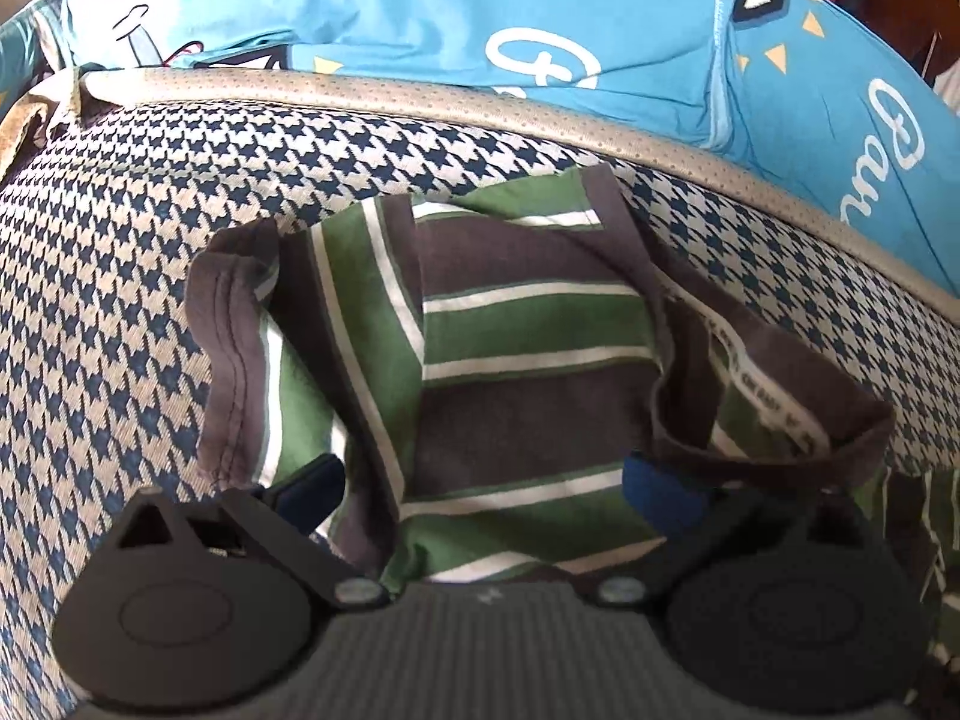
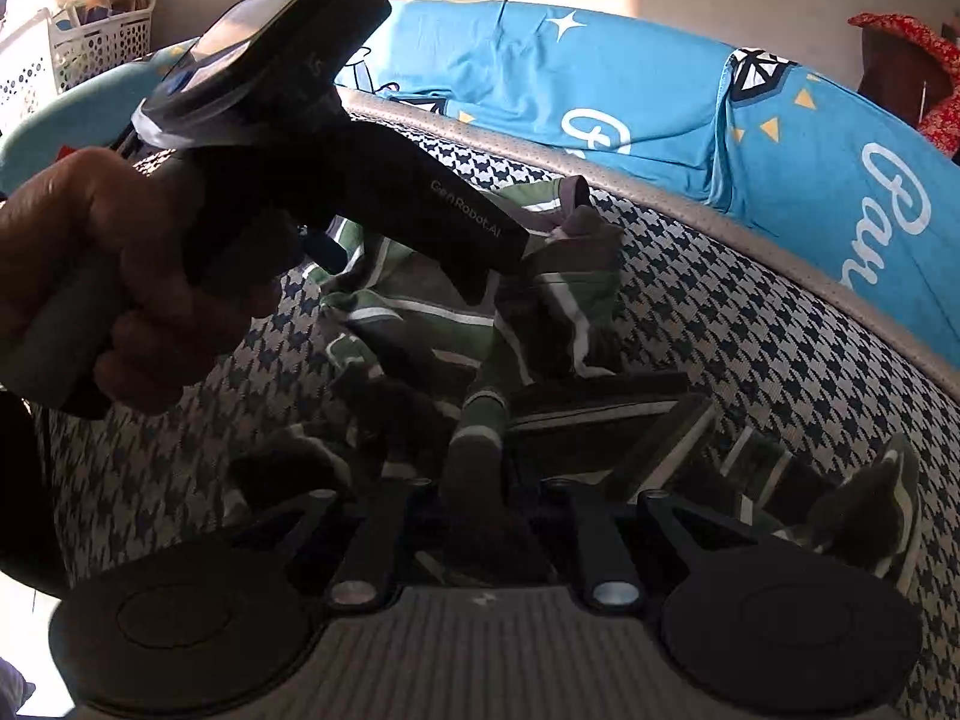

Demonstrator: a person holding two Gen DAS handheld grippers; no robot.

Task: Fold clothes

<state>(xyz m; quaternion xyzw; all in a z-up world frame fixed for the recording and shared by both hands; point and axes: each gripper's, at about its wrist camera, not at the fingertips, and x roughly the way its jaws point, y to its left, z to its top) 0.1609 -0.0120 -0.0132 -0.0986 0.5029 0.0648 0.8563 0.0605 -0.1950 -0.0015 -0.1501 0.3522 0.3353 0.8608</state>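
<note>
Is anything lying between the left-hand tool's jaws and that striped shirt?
Nothing visible. The green, grey and white striped shirt lies on the blue-and-beige houndstooth cushion, and the left gripper is right at it, jaws spread wide with cloth between its blue-padded fingers. The turquoise printed sheet lies beyond the cushion's edge.

"GenRobot.AI" stands on the left tool's black body (image 2: 384, 198).

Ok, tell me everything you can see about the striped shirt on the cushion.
The striped shirt is soft knit fabric in green, brown-grey and white stripes with brown-grey hems and a printed tape inside the neckline. It lies crumpled and partly folded on the houndstooth cushion, below the blue cloth. The left gripper has its jaws wide apart over it; in the right wrist view, more of it bunches in front of the right gripper.
</note>
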